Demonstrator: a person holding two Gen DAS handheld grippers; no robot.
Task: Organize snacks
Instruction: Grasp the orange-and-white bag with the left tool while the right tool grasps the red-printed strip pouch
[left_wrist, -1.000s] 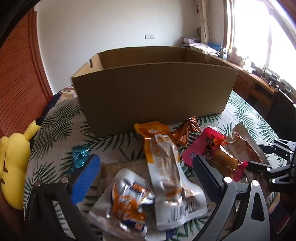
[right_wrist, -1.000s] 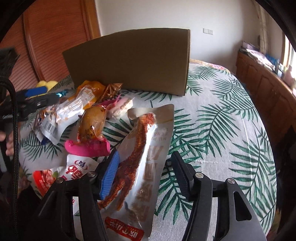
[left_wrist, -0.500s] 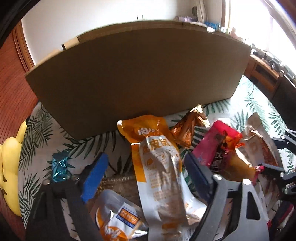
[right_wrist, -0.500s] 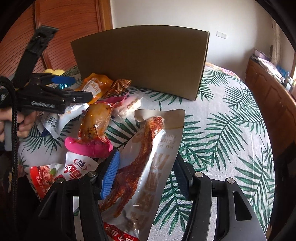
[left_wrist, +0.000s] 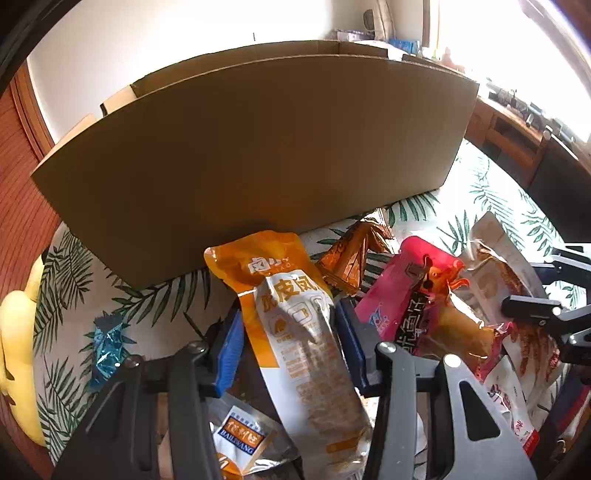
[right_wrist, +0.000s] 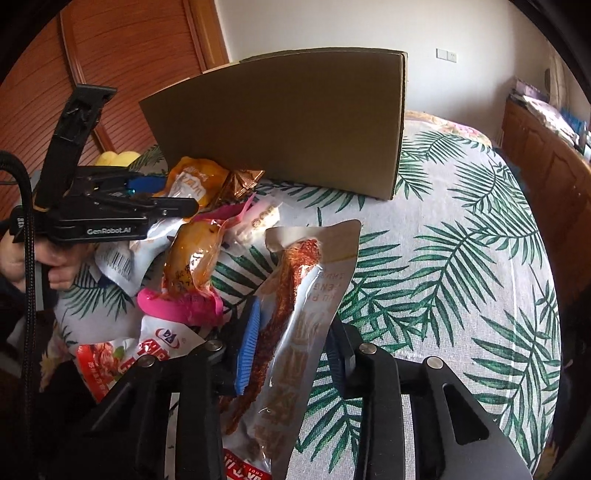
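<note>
Both tools are clamped on packets in the heap of snacks lying on the palm-leaf patterned bench (right_wrist: 461, 258), just in front of the tall brown cardboard box (left_wrist: 258, 147) that stands toward its far edge. The left tool (left_wrist: 290, 347) has its blue pads pressed to the sides of a long orange-and-silver foil pouch (left_wrist: 295, 321); the right tool (right_wrist: 291, 347) pinches a clear-and-silver bag of red spicy strips (right_wrist: 295, 314) across its middle. I'd worry about the box wall: it rises high, and a limp pouch carried low could catch the rim and fold or slide free. The pink-edged packet of sauced meat (right_wrist: 192, 258) overlaps the heap, so a lift may drag neighbours toward the bench's near edge.
</note>
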